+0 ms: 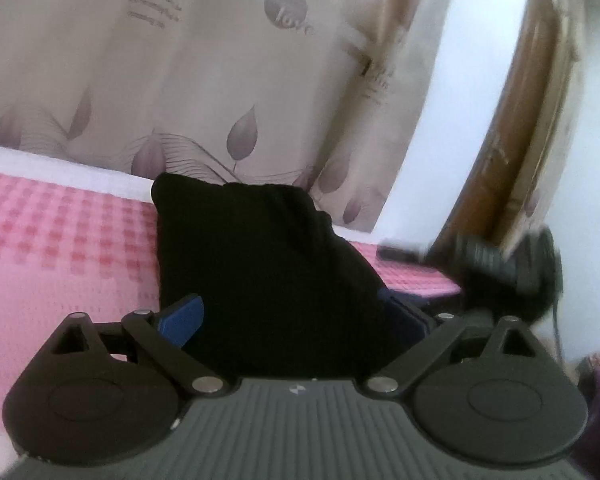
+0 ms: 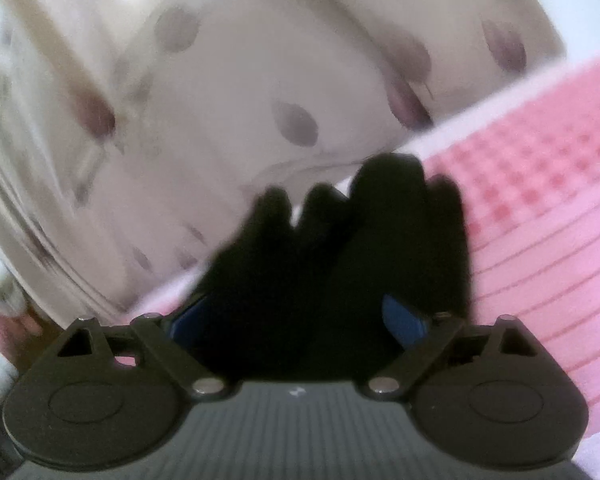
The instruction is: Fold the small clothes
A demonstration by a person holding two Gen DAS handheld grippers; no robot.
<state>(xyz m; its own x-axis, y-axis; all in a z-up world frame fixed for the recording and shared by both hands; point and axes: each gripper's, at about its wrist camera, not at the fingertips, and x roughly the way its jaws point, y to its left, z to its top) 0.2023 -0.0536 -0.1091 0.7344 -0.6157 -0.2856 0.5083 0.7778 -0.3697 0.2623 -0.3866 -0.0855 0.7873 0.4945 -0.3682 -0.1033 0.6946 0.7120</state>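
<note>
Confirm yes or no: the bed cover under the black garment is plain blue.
No, the bed cover beneath the black garment is pink checked.

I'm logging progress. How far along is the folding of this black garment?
Nothing looks finished. In hand: the black garment is bunched between the left hand-held gripper and likewise the right hand-held gripper, raised over the pink checked bedcover. Left: laying it flat and folding; no neat fold shows.

R claw (image 2: 296, 320) pinching black garment (image 2: 340, 240) over pink bedsheet (image 2: 540, 220).
</note>
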